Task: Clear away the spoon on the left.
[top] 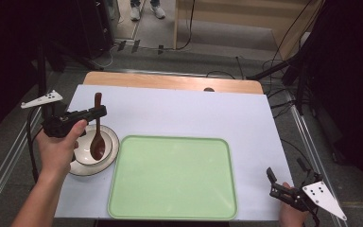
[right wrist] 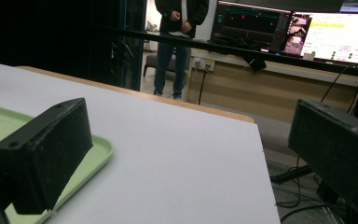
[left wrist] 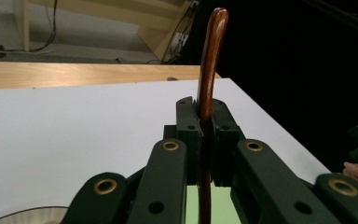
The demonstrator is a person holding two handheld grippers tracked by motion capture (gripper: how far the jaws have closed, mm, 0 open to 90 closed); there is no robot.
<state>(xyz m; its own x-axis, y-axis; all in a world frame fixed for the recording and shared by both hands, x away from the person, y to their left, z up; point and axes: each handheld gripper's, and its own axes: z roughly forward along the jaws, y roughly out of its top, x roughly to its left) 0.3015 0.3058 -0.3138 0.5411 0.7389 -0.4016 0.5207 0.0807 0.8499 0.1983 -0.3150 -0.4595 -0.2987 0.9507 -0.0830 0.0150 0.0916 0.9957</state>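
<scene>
Our left tongs [top: 100, 111] are clamped on the handle of a dark brown wooden spoon [top: 97, 132], and our left hand [top: 59, 146] carries them above the left side of the counter [top: 179, 111]. In the left gripper view the two black jaws press together on the handle, which rises between them and ends well above their tips. In the high view the spoon's long axis runs away from us and back: the handle end points toward the far edge of the counter, and the oval bowl end lies nearer to us, over a round white ceramic bowl with a dark rim [top: 109, 150]. We cannot tell whether the spoon touches that bowl.

Our right tongs [top: 287, 176] are spread wide apart with nothing between them, at the near right corner of the counter. In the right gripper view the two black pads stand far from each other.

Just beside the bowl, on its right, lies a pale green rectangular plastic tray with rounded corners [top: 123, 189]. The counter wears a white sheet, and a strip of bare light wood shows along its far edge. Beyond it are a grey floor with trailing black cables, dark stands, a wooden bench, lit monitors [right wrist: 307, 32] and a standing person [right wrist: 177, 42].
</scene>
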